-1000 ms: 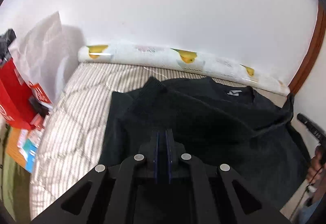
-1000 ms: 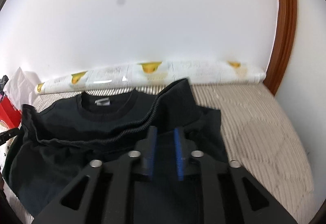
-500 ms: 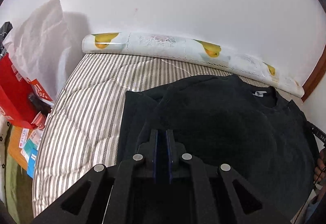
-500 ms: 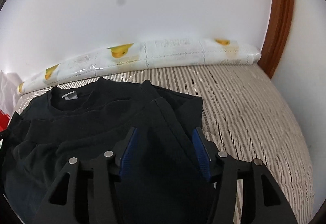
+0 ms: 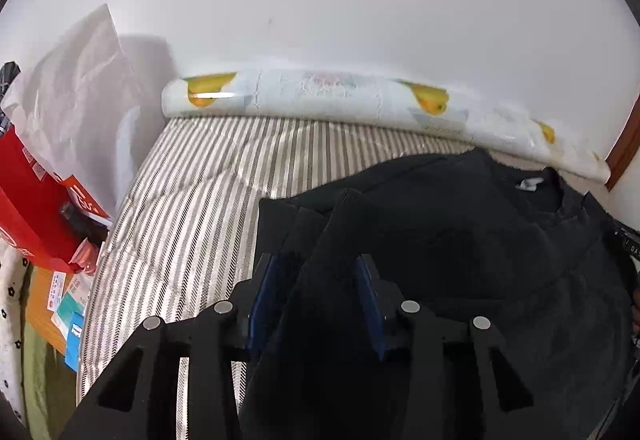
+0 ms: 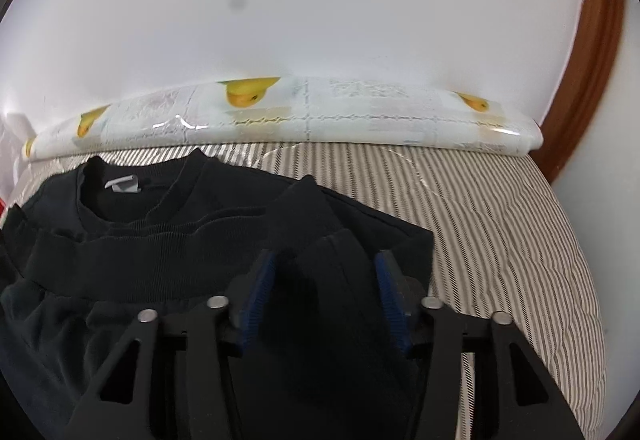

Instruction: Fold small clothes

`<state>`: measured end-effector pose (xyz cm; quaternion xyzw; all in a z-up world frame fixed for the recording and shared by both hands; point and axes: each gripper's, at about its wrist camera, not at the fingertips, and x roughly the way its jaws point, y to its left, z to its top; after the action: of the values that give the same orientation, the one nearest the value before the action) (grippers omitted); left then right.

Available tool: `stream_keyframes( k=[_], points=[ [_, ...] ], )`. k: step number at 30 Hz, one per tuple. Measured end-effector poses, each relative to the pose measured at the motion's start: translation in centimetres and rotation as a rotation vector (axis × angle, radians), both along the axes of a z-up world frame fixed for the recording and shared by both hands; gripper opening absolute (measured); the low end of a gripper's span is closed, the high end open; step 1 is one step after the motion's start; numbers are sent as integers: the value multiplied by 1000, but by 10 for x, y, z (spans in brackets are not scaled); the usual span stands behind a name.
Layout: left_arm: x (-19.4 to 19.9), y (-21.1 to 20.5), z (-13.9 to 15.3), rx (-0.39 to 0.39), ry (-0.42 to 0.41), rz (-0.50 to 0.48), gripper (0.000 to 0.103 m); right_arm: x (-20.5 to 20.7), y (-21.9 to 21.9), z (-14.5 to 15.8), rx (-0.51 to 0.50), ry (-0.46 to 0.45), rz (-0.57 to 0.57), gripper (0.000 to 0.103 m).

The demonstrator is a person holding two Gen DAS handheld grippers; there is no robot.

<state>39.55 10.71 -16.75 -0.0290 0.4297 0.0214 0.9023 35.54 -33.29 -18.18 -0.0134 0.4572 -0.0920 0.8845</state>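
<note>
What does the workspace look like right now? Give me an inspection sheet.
Surface: striped mattress, bare on both sides of the garment.
Job's things: black sweatshirt lying folded, collar toward the wall.
Clutter: red bag, white plastic bag, patterned roll along the wall.
Grippers: left tool and right tool open, jaws just moved, cloth between but not pinched.
Cables: nothing seen.
Surroundings: white wall, wooden frame.

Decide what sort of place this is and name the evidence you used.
Probably a bedroom: a black sweatshirt lies on a striped mattress against a white wall, with a rolled printed mat along it and bags piled beside the bed.
</note>
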Motion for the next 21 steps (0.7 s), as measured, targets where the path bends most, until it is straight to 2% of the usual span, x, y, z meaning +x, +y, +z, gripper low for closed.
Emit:
stream_keyframes(
  k=[3, 4, 5, 6, 9, 11, 12, 15, 17, 19, 21],
  points=[
    [3, -5, -4, 29, 8, -3, 36, 2, 4, -2, -10, 0, 16, 20],
    [4, -7, -5, 31, 8, -14, 18, 1, 4, -1, -20, -5, 13, 14],
    [4, -11, -4, 44, 6, -27, 15, 0, 4, 0, -13, -11, 21, 11],
    [2, -14, -1, 71, -19, -25, 13, -2, 3, 3, 0, -31, 31, 10],
    [1, -1, 7, 0, -54, -1, 10, -12, -11, 18, 26, -112, 8, 8],
    [3, 5, 6, -40, -49, -4, 10, -10, -26, 17, 49, -94, -44, 7],
    [4, 4, 4, -34, -44, -4, 10, -8, -34, 11, 70, -61, -68, 7],
    [6, -8, -1, 39, -33, -11, 10, 0, -28, -7, -2, 17, -70, 7],
    [5, -11, 0, 55, -33, -13, 11, 1, -22, -5, -35, 15, -62, 9],
    [5, -9, 0, 45, -25, -14, 14, -1, -23, -4, -46, 20, -65, 14],
    [5, -8, 1, 32, -12, -13, 17, -5, -24, -1, -46, 22, -70, 15]
  ],
)
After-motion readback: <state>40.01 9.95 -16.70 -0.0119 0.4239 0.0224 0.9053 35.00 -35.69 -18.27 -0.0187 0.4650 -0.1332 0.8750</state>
